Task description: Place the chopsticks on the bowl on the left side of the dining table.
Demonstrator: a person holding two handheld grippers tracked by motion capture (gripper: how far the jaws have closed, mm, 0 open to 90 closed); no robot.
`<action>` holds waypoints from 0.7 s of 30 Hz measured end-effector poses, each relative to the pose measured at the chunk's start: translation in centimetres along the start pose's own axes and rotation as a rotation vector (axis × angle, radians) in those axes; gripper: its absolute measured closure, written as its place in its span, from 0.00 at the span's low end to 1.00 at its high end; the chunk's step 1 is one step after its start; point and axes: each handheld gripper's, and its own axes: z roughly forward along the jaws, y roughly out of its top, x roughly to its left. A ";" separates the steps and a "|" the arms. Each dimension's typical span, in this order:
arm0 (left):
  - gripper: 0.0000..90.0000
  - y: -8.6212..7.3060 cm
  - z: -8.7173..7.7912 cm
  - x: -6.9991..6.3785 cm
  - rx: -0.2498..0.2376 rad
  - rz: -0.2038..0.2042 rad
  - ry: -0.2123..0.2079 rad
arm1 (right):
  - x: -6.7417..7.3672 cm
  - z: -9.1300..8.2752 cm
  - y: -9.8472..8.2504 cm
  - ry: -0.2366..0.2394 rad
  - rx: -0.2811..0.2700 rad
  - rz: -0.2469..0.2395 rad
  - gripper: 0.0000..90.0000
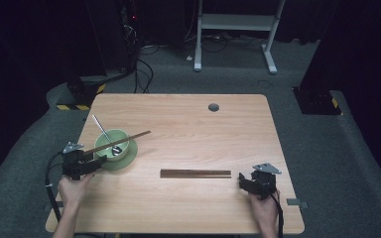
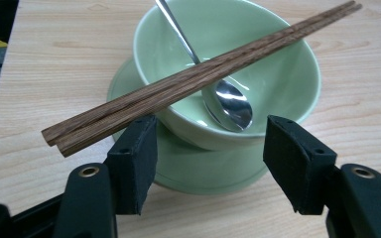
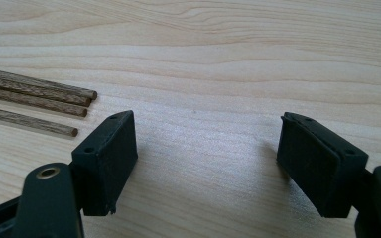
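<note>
Near the counter's (image 1: 188,114) left edge, a chopstick pair (image 2: 198,74) lay bridged across the green bowl's (image 2: 297,74) rim, apparently just set there, since the left tool (image 2: 211,158) gaped empty behind it while the right tool (image 3: 206,158) rested wide open and empty.

A lab-like recording room: dark curtains all round, a grey carpet (image 1: 188,82), tangled cables (image 1: 144,74) and a white equipment stand (image 1: 235,22) beyond the wooden table (image 1: 188,119).
</note>
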 end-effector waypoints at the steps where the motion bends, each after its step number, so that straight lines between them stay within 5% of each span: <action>1: 0.43 0.1 0.0 0.1 0.012 0.009 -0.001 | 0.0 0.0 0.0 0.000 0.000 0.000 0.26; 6: 0.41 0.5 0.3 0.3 -0.009 -0.027 0.003 | 0.0 0.0 0.0 0.000 0.000 0.000 0.26; 21: 0.42 1.5 1.2 0.4 -0.008 -0.016 0.025 | 0.0 0.0 0.0 0.000 0.000 0.000 0.26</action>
